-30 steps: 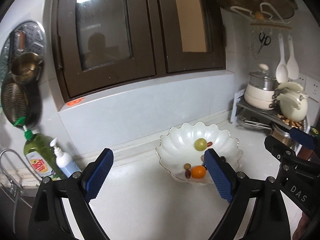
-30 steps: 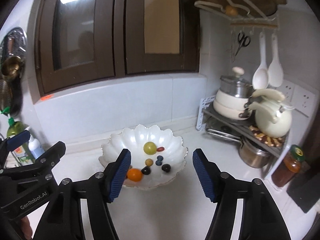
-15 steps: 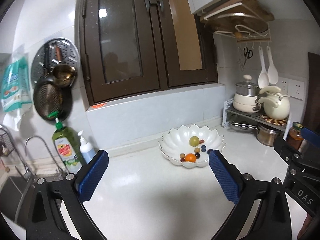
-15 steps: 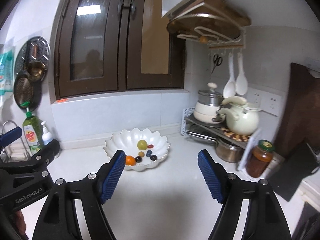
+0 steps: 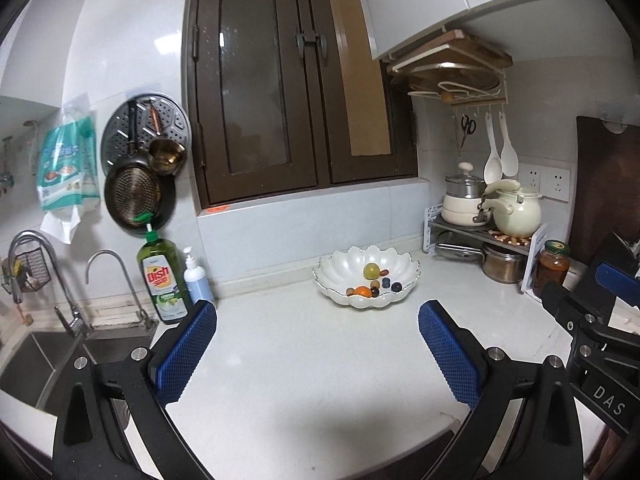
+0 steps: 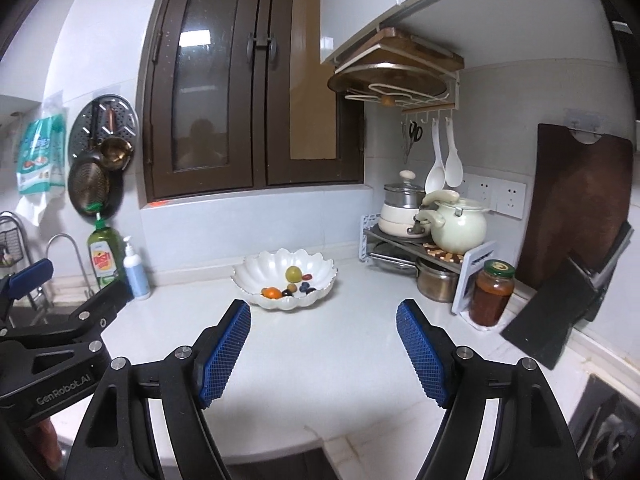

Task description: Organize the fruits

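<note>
A white scalloped bowl (image 5: 366, 276) sits on the white surface (image 5: 312, 364) close to the back wall below the dark-framed window (image 5: 296, 80), and every fruit in view lies inside it. A yellow-green round fruit (image 5: 371, 270) rests toward the back of the bowl, with a small red one (image 5: 384, 272) just to its right. At the bowl's front lie an orange fruit (image 5: 362, 291), a few small brown and tan ones beside it, and darker blue and purple ones (image 5: 390, 285) to the right of those. The left gripper (image 5: 318, 350) is held above bare surface well in front of the bowl, its blue-padded jaws spread wide with nothing between them; they have just been opening. The right gripper (image 6: 323, 346) likewise is in front of the bowl and apart from it, its jaws parted less widely and empty; they too have just been opening. To the bowl's left, against the wall, stand a green dish soap bottle (image 5: 162, 280) and a white pump bottle (image 5: 196, 278), with the sink (image 5: 48, 364) beyond them. To the bowl's right, a small rack carries a cream kettle (image 6: 458, 224) and a lidded pot (image 6: 402, 210), and a jar (image 6: 491, 294) with a dark lid stands in front of the rack.
</note>
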Tool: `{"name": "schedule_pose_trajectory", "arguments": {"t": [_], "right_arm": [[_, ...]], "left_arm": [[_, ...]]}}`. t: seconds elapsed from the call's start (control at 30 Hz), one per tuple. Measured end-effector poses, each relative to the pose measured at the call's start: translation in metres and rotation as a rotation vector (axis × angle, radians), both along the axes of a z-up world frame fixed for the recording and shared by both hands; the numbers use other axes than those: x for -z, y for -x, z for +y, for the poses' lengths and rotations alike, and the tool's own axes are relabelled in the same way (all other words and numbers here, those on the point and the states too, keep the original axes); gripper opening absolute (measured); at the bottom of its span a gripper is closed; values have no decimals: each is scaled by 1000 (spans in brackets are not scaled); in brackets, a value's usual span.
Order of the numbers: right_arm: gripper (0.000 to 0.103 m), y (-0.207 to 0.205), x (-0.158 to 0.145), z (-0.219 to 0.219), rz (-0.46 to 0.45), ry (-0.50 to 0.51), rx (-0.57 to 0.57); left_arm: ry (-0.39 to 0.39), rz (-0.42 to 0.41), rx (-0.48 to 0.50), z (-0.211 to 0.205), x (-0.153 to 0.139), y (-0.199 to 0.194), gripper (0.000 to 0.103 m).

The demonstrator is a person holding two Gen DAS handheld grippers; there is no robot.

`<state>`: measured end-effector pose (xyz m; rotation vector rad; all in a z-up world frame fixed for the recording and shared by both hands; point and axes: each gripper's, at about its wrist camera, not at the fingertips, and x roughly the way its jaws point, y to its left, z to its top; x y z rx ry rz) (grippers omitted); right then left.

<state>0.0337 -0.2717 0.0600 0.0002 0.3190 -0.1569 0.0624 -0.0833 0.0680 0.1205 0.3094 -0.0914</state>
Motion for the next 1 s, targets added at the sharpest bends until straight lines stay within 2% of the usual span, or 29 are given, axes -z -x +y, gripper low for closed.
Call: {"name": "schedule_pose_trajectory", "arguments": {"t": [0.37,1.0], "right_arm": [[76,51,-9,12,-28,19,-4],[76,105,-9,46,-17,-5,39]], "left_arm": [[0,-30,-6,14,-11,49,103],[-8,-21,38,56,-14,103,103]]}}
